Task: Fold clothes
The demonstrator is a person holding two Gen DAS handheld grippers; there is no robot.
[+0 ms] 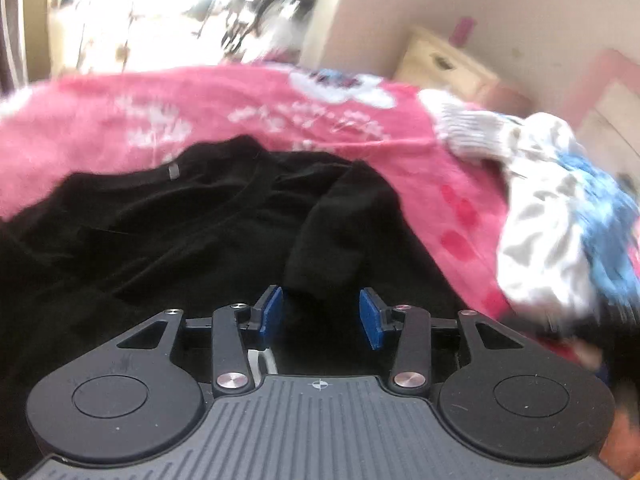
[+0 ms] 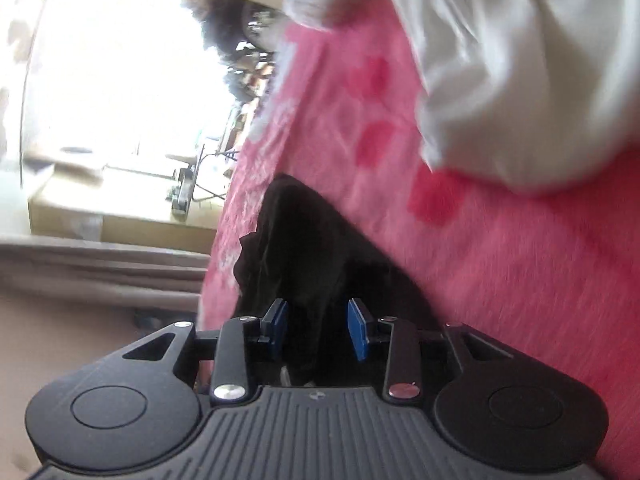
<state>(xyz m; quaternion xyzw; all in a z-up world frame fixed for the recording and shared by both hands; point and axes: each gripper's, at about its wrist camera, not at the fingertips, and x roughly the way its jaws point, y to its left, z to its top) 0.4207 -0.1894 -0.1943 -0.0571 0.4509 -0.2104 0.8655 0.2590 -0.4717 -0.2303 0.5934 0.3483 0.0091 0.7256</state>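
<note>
Black top [image 1: 168, 216]: centre frame on pink blanket [image 1: 248, 112], sleeve lapped inward, partly folded.
Left gripper [image 1: 320, 316]: spread, empty.
Right gripper [image 2: 318, 330]: spread around black cloth.
Unfolded heap [image 1: 560, 208]: right edge.

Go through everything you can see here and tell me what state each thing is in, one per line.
Left tool: open, blue pads apart, over the black fabric, gripping nothing.
Right tool: open, black fabric between the pads, not clamped.
Black shirt: spread out on the blanket, rumpled, one sleeve folded inward, not yet folded.
Pink blanket: laid flat under the clothes.
Pile of clothes: heaped, unfolded, beside the shirt.
Wooden drawer unit: drawers closed.
</note>
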